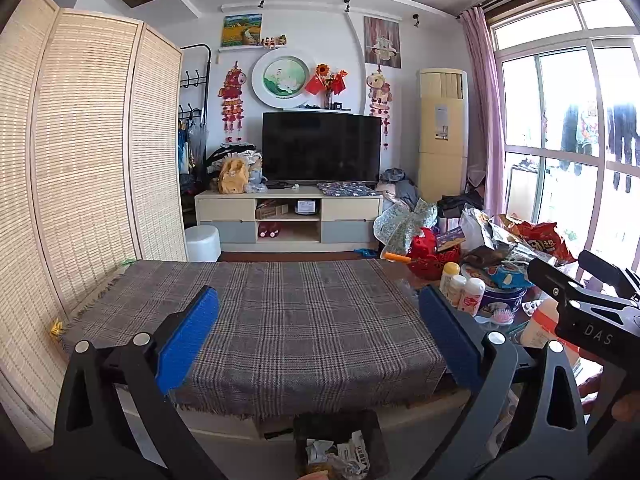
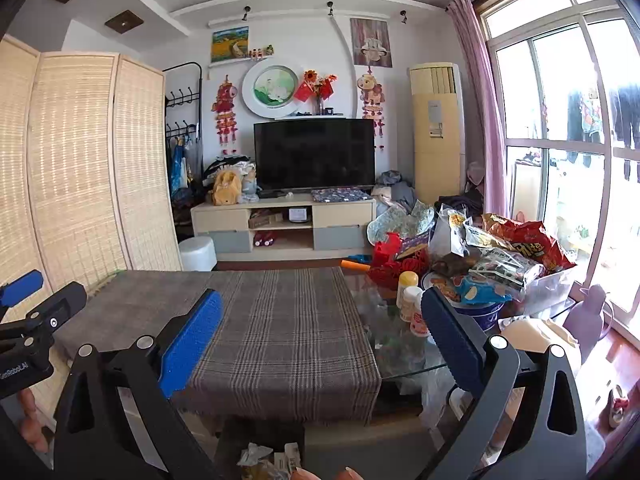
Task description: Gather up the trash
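My left gripper (image 1: 318,300) is open and empty, held above a table covered by a grey plaid cloth (image 1: 280,320). My right gripper (image 2: 322,304) is also open and empty over the same cloth (image 2: 288,340). A dark trash bin (image 1: 340,446) stands on the floor below the table's near edge, with crumpled paper and wrappers in it; it also shows in the right wrist view (image 2: 264,456). The right gripper's body shows at the right edge of the left wrist view (image 1: 588,304). The left gripper's body shows at the left edge of the right wrist view (image 2: 32,320).
The table's right end holds a pile of snack bags (image 2: 520,248), small bottles (image 2: 408,292), a blue tin (image 1: 500,300) and a red basket (image 1: 432,256). A bamboo screen (image 1: 80,160) stands on the left. A TV cabinet (image 1: 288,216) and white stool (image 1: 202,242) are beyond.
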`<state>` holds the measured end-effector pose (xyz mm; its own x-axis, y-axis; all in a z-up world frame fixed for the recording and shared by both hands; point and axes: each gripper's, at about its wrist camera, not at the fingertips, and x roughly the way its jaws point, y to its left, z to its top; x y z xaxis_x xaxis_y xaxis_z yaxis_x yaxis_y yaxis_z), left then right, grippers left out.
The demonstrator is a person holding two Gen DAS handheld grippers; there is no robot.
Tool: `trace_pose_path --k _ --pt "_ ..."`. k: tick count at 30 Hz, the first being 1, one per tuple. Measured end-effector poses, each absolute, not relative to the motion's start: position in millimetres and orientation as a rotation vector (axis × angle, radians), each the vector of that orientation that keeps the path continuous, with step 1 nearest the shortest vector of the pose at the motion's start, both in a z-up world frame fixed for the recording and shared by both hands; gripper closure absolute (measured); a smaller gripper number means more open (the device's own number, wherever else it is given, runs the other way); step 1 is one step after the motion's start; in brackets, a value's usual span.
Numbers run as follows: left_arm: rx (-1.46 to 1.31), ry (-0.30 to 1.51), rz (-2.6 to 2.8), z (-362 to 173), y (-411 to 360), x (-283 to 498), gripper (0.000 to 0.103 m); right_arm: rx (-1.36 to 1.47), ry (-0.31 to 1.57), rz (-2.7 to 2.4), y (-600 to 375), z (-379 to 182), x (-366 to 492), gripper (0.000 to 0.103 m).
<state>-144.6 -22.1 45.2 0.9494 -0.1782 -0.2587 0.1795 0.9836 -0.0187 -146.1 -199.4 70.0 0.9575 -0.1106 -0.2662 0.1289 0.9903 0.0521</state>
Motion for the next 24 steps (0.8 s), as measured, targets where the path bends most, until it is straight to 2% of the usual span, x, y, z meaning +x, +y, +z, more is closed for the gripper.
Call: trace_pose_path --k 24 --pt "-0.010 0.272 -0.178 49.0 -20.0 -144.1 0.008 0.074 0.283 -0.120 -197.7 68.8 -144.7 0.003"
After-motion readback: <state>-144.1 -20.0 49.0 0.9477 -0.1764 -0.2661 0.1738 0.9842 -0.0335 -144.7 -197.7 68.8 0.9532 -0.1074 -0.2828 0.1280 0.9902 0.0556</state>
